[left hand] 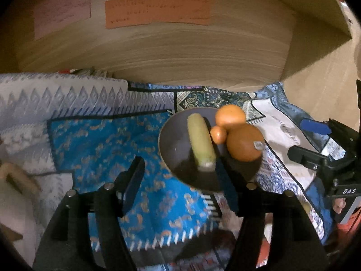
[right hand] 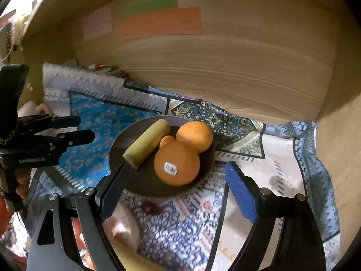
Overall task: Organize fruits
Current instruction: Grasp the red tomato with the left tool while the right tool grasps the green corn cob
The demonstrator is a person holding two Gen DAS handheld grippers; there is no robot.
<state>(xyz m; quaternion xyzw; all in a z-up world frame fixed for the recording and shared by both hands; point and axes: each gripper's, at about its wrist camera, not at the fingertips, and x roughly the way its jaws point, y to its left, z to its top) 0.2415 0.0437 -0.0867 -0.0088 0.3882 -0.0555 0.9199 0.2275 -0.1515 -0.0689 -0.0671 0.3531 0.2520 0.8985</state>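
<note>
A dark round plate (left hand: 178, 164) (right hand: 142, 183) sits on a patterned cloth. It holds a pale green-yellow cylindrical fruit (left hand: 200, 142) (right hand: 146, 142), a large orange with a sticker (left hand: 244, 143) (right hand: 177, 164), a second orange (left hand: 230, 116) (right hand: 195, 136) and a small orange fruit (left hand: 218, 134) (right hand: 167, 140). My left gripper (left hand: 178, 169) is open and empty, just short of the plate's near-left rim. My right gripper (right hand: 177, 174) is open and empty, its fingers straddling the plate's near edge. Each gripper shows in the other's view, the right (left hand: 315, 142) and the left (right hand: 74, 128).
The blue, white and grey patterned cloth (left hand: 101, 140) (right hand: 259, 158) covers the surface. A wooden back wall (left hand: 191, 56) (right hand: 214, 67) carries orange, green and pink paper notes (left hand: 158, 11) (right hand: 158, 21). A wooden side wall (right hand: 338, 146) stands at right.
</note>
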